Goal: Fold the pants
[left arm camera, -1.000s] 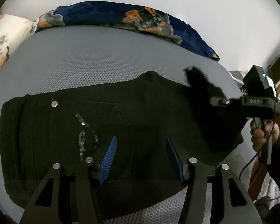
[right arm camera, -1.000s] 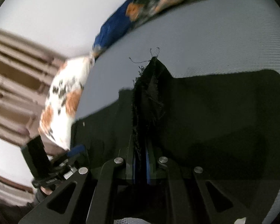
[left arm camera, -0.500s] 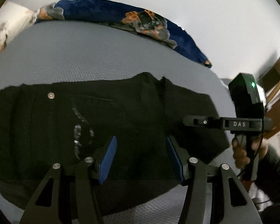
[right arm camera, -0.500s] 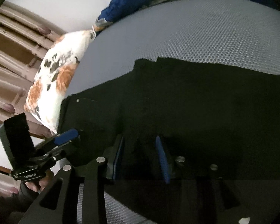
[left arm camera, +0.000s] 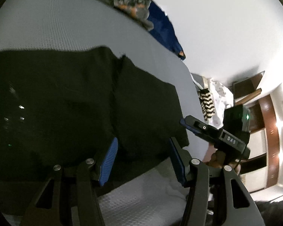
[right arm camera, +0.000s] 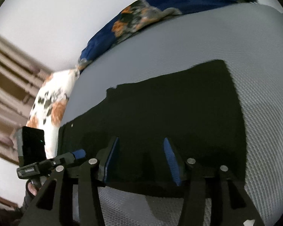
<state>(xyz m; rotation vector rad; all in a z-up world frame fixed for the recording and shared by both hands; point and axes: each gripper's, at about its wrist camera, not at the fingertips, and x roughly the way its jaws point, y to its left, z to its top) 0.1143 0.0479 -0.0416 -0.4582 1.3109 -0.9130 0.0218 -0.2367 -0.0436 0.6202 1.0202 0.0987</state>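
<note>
Black pants (left arm camera: 66, 105) lie flat and folded on a grey mattress (left arm camera: 66, 22), with metal rivets at the left. They also show in the right wrist view (right arm camera: 169, 113). My left gripper (left arm camera: 141, 162) is open and empty just above the pants' near edge. My right gripper (right arm camera: 140, 162) is open and empty over the pants' near edge. The right gripper shows in the left wrist view (left arm camera: 186, 123) beside the pants' right edge. The left gripper shows in the right wrist view (right arm camera: 73, 155) at the left.
A blue floral blanket (right arm camera: 160, 13) lies along the mattress's far edge. A white floral pillow (right arm camera: 51, 105) lies at the left end. Clothes (left arm camera: 207, 103) and wooden furniture (left arm camera: 269, 131) stand past the mattress's right end. The grey mattress (right arm camera: 198, 43) has bare room behind the pants.
My right gripper let go of the pants' end, opened and drew back to the right. The fabric now lies flat. My left gripper swung to the right.
</note>
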